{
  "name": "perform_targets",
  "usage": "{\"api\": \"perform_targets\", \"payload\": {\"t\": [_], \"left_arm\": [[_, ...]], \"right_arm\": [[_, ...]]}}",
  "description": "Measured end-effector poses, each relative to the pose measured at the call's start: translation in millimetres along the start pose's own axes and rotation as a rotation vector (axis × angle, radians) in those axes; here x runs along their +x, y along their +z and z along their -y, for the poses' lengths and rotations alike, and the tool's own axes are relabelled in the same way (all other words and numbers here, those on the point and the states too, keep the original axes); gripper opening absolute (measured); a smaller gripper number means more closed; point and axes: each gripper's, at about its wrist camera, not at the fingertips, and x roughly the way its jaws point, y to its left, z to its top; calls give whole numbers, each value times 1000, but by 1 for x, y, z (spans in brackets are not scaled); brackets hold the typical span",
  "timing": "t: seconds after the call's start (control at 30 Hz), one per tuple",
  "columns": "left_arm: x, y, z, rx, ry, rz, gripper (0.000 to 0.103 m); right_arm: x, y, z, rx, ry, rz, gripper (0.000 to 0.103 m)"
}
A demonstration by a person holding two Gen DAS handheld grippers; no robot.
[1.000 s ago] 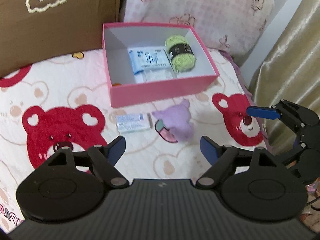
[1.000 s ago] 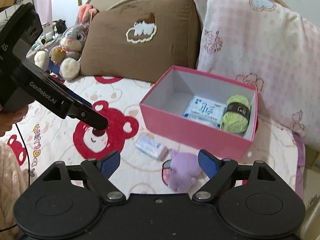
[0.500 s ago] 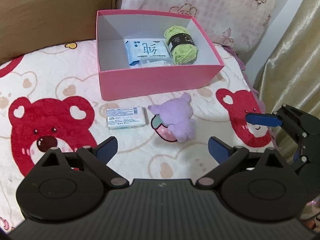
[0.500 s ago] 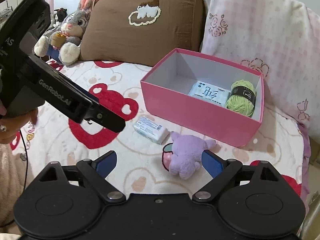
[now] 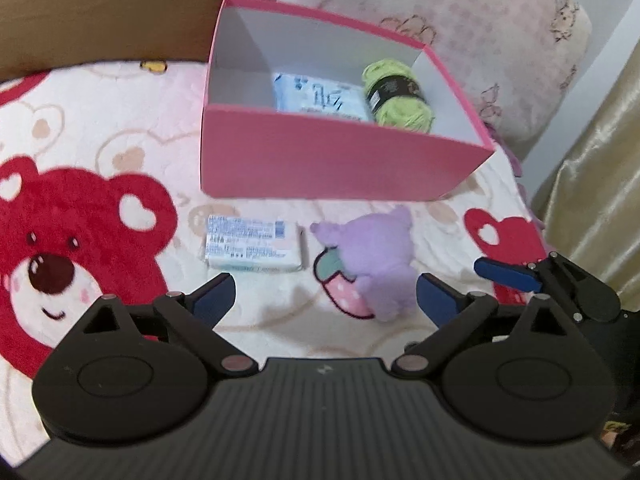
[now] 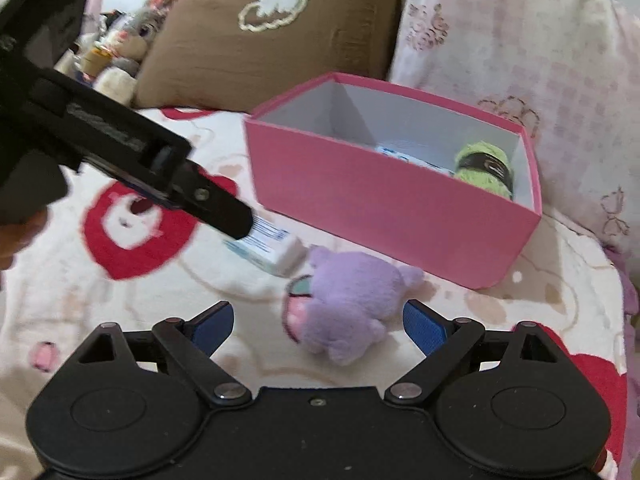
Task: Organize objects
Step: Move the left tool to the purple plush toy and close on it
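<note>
Risk lies nearest me, where my right tool (image 6: pixel 318 326) hangs spread and empty before the purple plush (image 6: pixel 348 300), my left tool (image 5: pixel 325 300) likewise before the wrapped packet (image 5: pixel 252 249), both lying just before the pink box (image 5: pixel 328 160): crowded tools may collide.

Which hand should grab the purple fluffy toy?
The right gripper: the purple plush toy lies just ahead of its open fingers. The left gripper sits nearer the small white packet.
</note>
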Motion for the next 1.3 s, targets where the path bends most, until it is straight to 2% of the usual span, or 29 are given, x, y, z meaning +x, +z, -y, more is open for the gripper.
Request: {"api": "perform_targets", "payload": {"t": [0.13, 0.2, 0.33, 0.4, 0.47, 0.53, 0.6, 0.63, 0.67, 0.7, 0.73, 0.77, 0.9, 1.13, 1.3], "left_arm": [[23, -9, -3, -7, -10, -10, 97], [32, -12, -1, -11, -35, 10, 96], [51, -14, 8, 7, -55, 47, 96], [60, -14, 8, -22, -83, 48, 94], [68, -14, 3, -95, -115, 44, 93], [74, -14, 2, -116, -124, 50, 87], [77, -15, 6, -88, -103, 54, 70], [79, -16, 7, -80, -109, 49, 65], [82, -17, 7, -84, -121, 38, 55], [85, -17, 7, -95, -139, 24, 48], [86, -19, 8, -98, -155, 21, 45], [88, -20, 10, -79, -156, 19, 37], [87, -24, 31, 34, -112, 35, 36], [87, -28, 26, -39, -176, 17, 36], [71, -27, 27, -39, -202, 27, 36]], "right_arm": [[24, -13, 8, 72, 11, -27, 94], [37, -19, 13, 124, 16, -51, 94], [46, -31, 20, 176, 12, -12, 92], [49, -36, 22, 185, 24, -4, 87], [53, -36, 21, 189, 39, -5, 81], [55, -33, 22, 192, 46, -10, 80], [56, -30, 23, 189, 46, -3, 79], [58, -29, 24, 190, 46, -5, 76], [60, -29, 24, 194, 41, -9, 73], [63, -29, 25, 199, 36, -13, 65], [64, -32, 25, 207, 22, -15, 63], [65, -34, 26, 217, 24, -13, 61], [60, -43, 25, 261, 10, 13, 56], [53, -49, 18, 274, -12, 34, 54], [40, -46, 16, 281, -8, 47, 52]]}}
